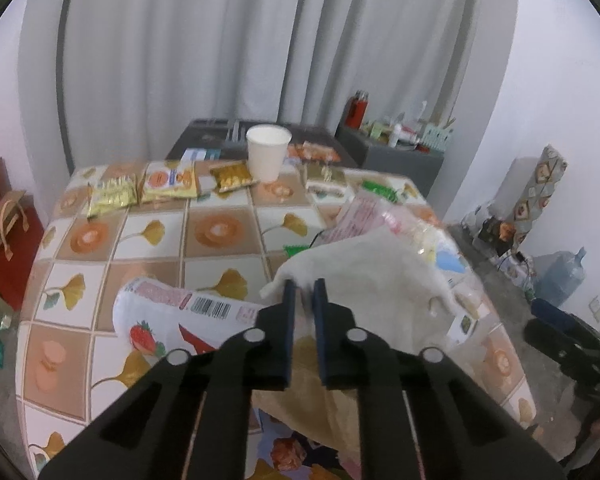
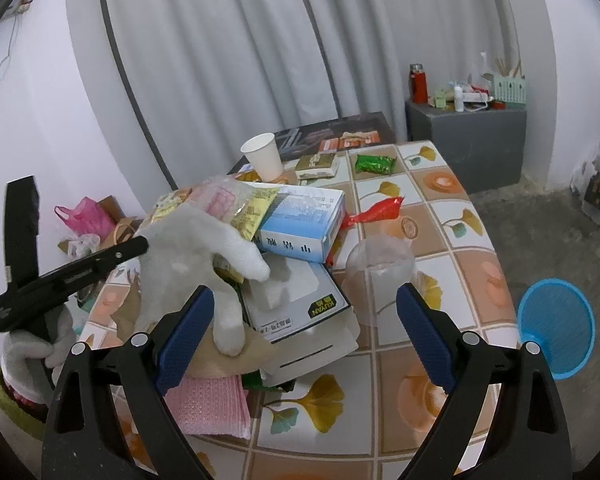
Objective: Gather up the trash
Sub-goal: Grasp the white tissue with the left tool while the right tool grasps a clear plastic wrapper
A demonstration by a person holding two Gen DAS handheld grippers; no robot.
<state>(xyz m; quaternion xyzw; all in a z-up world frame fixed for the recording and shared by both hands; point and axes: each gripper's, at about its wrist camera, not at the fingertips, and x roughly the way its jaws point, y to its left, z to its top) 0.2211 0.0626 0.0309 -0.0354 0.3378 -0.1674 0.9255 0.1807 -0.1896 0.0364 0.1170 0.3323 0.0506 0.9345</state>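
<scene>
Plainly, the left gripper [image 1: 303, 286] was closed on the edge of a white glove [image 1: 372, 280], its dark pads [image 1: 289, 308] nearly together with only the fabric between them. The glove spread away beyond and to the right of the fingertips, draped over a heap of packets and boxes. Just left of those fingers lay a strawberry-printed packet [image 1: 172, 316]; far ahead of them stood a white paper cup [image 1: 268, 152] (whether anything was in it could not be told).

The right gripper [image 2: 306, 320] stood wide open, gripping nothing. Its left blue pad [image 2: 188, 332] overlapped a glove finger, though contact could not be judged. Between the fingers sat a white box marked KUYAN [image 2: 300, 308], and just inside the right pad a clear plastic cup [image 2: 380, 276]. Ahead, a blue-and-white box [image 2: 304, 220] topped the heap, with a red wrapper [image 2: 376, 210] beside it. Right of the right finger, off the table [image 2: 440, 240], stood a blue mesh basket [image 2: 556, 328].

Both grippers tilted down toward the tabletop. In the right wrist view a grey-gloved hand [image 2: 32, 348] gripped the left tool, which reached in from the left to the glove's edge.
</scene>
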